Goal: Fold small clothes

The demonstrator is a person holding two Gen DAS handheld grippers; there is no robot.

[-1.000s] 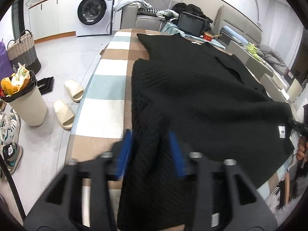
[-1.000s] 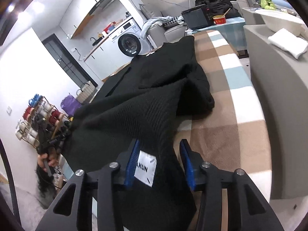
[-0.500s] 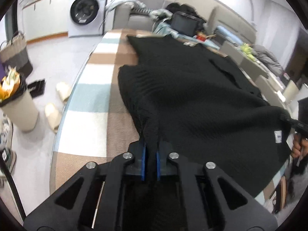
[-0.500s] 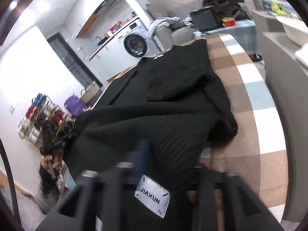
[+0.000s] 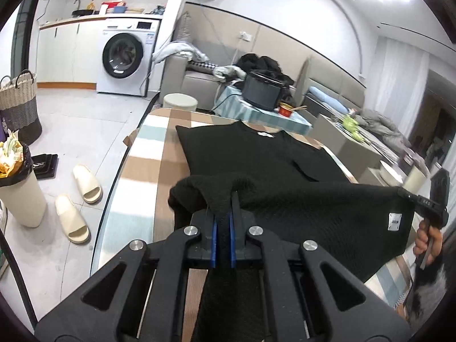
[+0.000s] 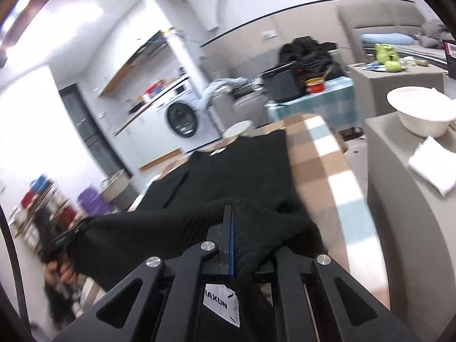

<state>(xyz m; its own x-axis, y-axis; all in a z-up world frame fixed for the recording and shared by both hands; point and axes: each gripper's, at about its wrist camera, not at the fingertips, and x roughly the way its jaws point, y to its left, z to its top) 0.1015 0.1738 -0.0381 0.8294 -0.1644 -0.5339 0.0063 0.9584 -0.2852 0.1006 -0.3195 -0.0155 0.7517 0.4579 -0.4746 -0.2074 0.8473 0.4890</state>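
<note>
A black knit sweater lies along a checked table, collar at the far end. Its near hem is lifted off the table and stretched between both grippers. My left gripper is shut on the hem's left corner, knit bunched between the blue pads. My right gripper is shut on the right corner, beside a white label. In the left wrist view the right gripper and the hand holding it show at the far right. In the right wrist view the sweater reaches back to its collar.
Left of the table stand a bin, two slippers, a basket and a washing machine. Beyond the far end are a stool and a small table with a black pot. On the right, a grey counter holds a white bowl.
Both grippers shut on the hem's corners and rose, lifting the near edge off the table and pulling it taut between them. Both views now tilt higher into the room.
</note>
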